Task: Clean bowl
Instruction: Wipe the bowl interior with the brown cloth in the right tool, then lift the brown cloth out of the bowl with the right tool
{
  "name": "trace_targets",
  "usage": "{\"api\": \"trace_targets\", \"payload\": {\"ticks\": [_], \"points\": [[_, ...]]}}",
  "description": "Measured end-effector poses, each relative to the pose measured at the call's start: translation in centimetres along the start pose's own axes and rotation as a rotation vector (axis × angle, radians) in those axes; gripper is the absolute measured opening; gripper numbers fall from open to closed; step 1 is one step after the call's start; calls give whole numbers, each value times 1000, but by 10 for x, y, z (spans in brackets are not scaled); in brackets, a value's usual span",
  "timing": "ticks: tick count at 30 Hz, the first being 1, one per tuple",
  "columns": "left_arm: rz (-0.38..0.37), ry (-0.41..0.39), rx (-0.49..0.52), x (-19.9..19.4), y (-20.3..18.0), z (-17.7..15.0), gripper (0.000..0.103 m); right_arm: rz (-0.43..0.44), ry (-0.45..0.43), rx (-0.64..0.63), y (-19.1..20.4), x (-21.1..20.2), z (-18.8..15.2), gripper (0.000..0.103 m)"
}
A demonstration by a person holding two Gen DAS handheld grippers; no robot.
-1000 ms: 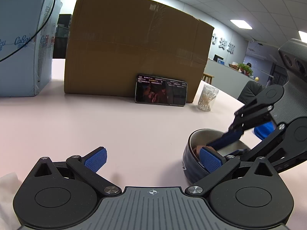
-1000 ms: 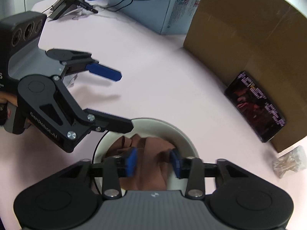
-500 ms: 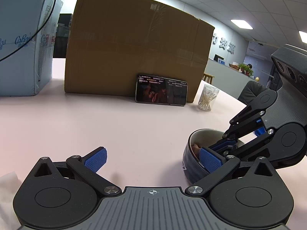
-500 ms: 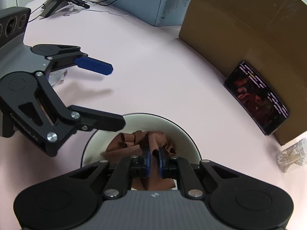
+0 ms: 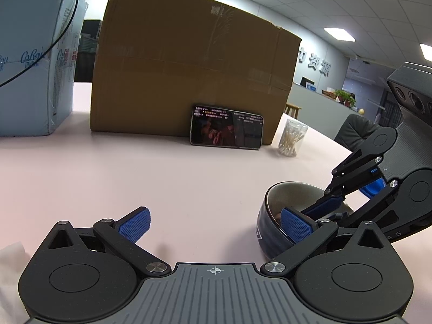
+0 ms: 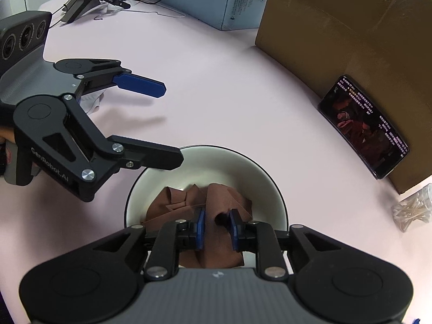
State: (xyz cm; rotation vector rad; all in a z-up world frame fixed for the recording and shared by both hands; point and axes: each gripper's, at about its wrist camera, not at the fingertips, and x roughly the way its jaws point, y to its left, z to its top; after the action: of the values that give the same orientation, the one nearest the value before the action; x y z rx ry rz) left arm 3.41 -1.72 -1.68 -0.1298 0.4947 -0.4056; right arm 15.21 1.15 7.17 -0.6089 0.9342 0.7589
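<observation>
Bowl (image 6: 272, 189), dark outside and pale inside, sits on the pink table (image 6: 216, 81) near the front, with open tabletop to its far side up to the cardboard box (image 6: 351, 40). A phone (image 6: 361, 127) leans on the box; a jar of cotton swabs (image 6: 413, 210) stands to the bowl's right, apart from it.

Left gripper (image 6: 170, 124) spread wide: its near finger lies over the bowl's left rim, the other finger (image 6: 140, 85) hangs above bare table.

Right gripper (image 6: 217, 226) angles down into the bowl, jaws a short way apart with a bunch of the brown cloth (image 6: 183, 199) between them; whether the pads press it, cannot tell. Cloth lies crumpled inside the bowl.
</observation>
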Motion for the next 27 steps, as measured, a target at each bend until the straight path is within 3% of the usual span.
{"api": "trace_targets", "payload": {"ticks": [3, 5, 7, 11, 14, 27], "points": [[0, 0, 0, -1, -2, -1, 103, 18, -4, 13, -2, 2, 1, 35], [1, 0, 0, -1, -1, -1, 103, 43, -12, 22, -1, 3, 0, 20], [0, 1, -1, -1, -1, 0, 103, 56, -22, 23, 1, 3, -2, 14], [-1, -1, 1, -2, -2, 0, 103, -1, -83, 56, 4, -1, -11, 7], [-1, -2, 1, -2, -3, -1, 103, -53, -172, 138, -2, -10, -22, 7], [3, -5, 7, -3, -6, -2, 103, -83, -578, 561, -36, -77, -104, 7]]}}
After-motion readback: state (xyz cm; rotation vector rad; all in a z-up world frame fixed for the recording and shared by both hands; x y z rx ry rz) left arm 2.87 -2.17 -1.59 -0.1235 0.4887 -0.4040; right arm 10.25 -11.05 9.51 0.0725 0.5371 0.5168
